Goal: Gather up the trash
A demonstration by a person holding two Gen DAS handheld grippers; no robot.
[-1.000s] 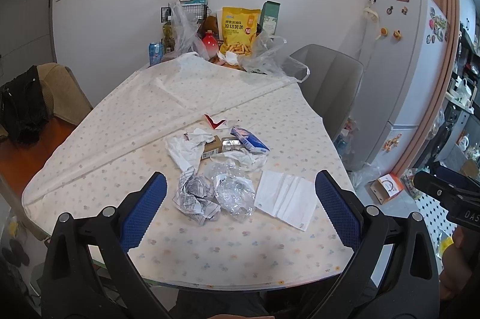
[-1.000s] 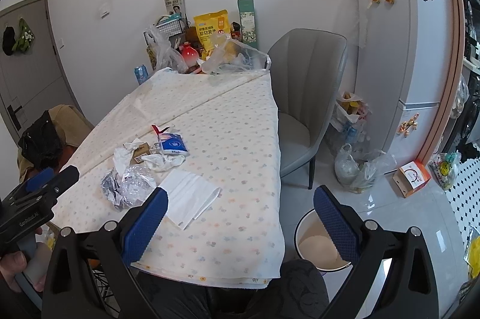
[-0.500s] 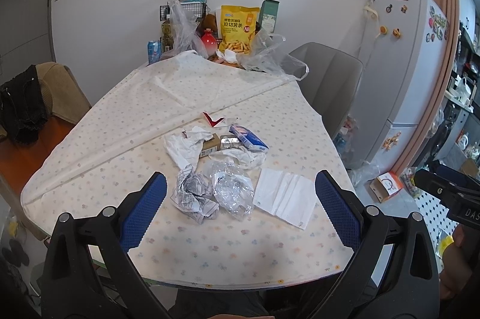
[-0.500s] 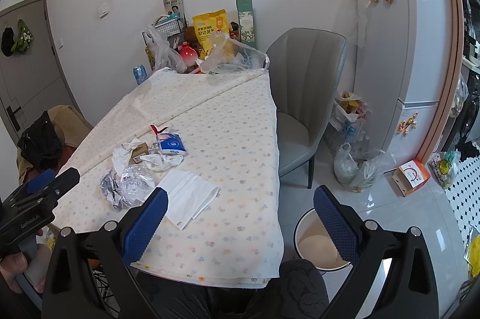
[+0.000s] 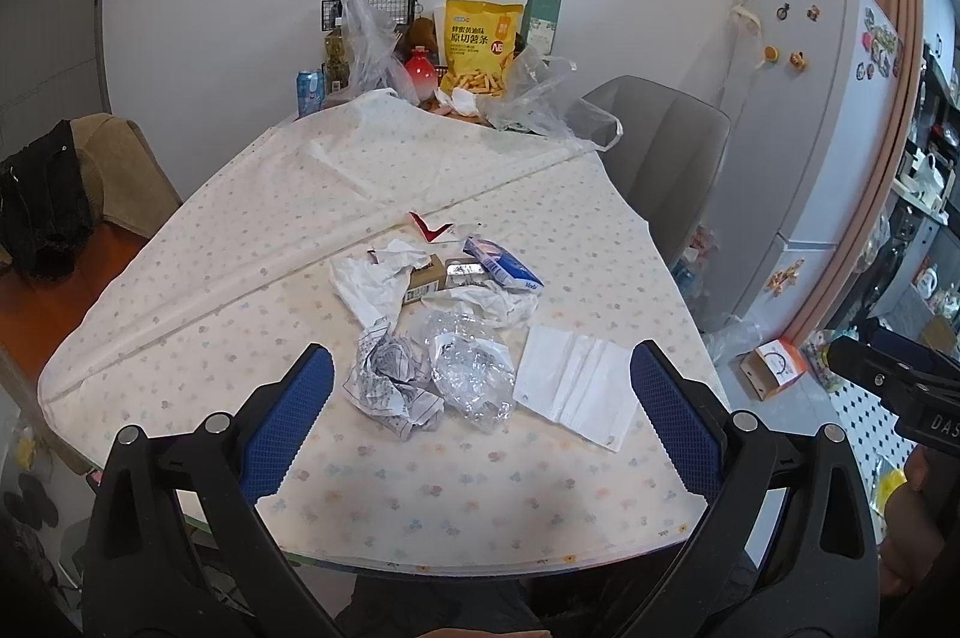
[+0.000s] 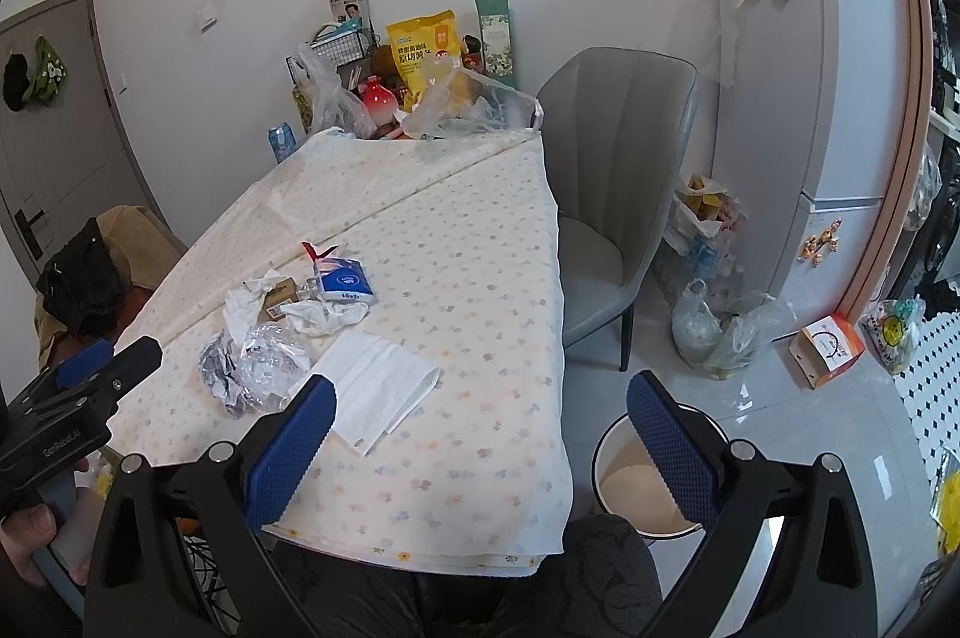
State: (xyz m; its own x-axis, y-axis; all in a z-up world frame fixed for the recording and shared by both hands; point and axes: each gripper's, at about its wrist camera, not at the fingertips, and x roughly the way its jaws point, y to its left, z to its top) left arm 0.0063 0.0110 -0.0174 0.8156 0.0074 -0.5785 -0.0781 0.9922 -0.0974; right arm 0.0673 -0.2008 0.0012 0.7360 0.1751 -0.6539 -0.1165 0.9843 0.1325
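A pile of trash lies near the table's front: a crumpled printed paper (image 5: 390,380), clear crumpled plastic (image 5: 474,368), a flat white napkin (image 5: 576,389), a blue tissue pack (image 5: 501,266), a white crumpled wrapper (image 5: 369,278), a small brown box (image 5: 423,278) and a red scrap (image 5: 429,227). My left gripper (image 5: 480,416) is open and empty, hovering just before the pile. My right gripper (image 6: 480,434) is open and empty, over the table's front right corner. The napkin (image 6: 375,392) and tissue pack (image 6: 342,281) also show in the right wrist view. A white bin (image 6: 642,482) stands on the floor by the table.
Snack bags, a red vase (image 5: 420,74), a can (image 5: 309,92) and plastic bags crowd the table's far end. A grey chair (image 6: 606,194) stands at the right side. A fridge (image 6: 816,98), plastic bags (image 6: 714,332) and an orange box (image 6: 831,350) are on the right.
Both grippers have shifted very slightly; the table scene sits a touch lower and closer in view. Nothing was grasped or moved.
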